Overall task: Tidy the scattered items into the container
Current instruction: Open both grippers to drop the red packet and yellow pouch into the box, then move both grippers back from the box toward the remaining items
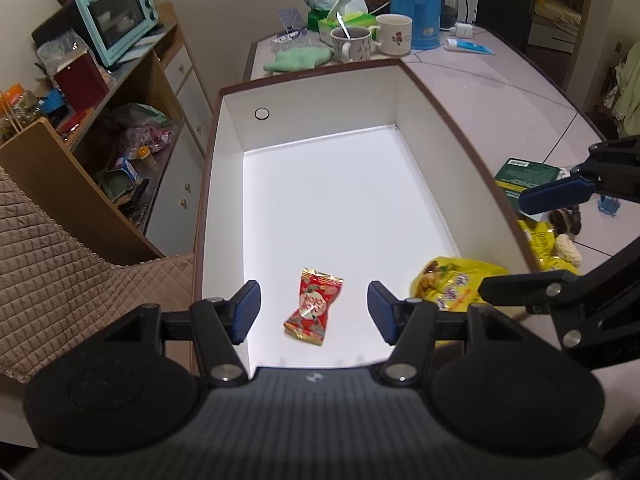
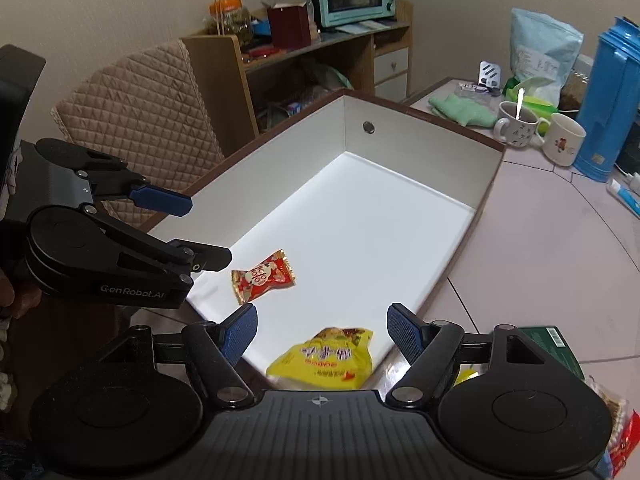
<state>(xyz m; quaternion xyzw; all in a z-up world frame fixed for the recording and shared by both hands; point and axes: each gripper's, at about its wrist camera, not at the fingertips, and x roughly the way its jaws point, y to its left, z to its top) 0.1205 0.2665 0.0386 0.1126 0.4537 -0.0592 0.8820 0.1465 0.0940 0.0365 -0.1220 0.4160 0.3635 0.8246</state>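
With both your left gripper [image 1: 314, 310] and right gripper [image 2: 322, 334] jaws spread and empty, red packet [image 1: 313, 306] and yellow packet [image 2: 326, 360] lie in the box [image 1: 312, 76], while green box [image 1: 524, 178] and other snacks await on the bench [image 1: 500, 92].

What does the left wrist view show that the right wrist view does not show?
Only the left wrist view shows the yellow packets lying on the table right of the box. Only the right wrist view shows a red packet at its lower right edge. Both show the white box, the red candy and the yellow snack bag inside it, the two mugs, and both open, empty hand-held grippers.
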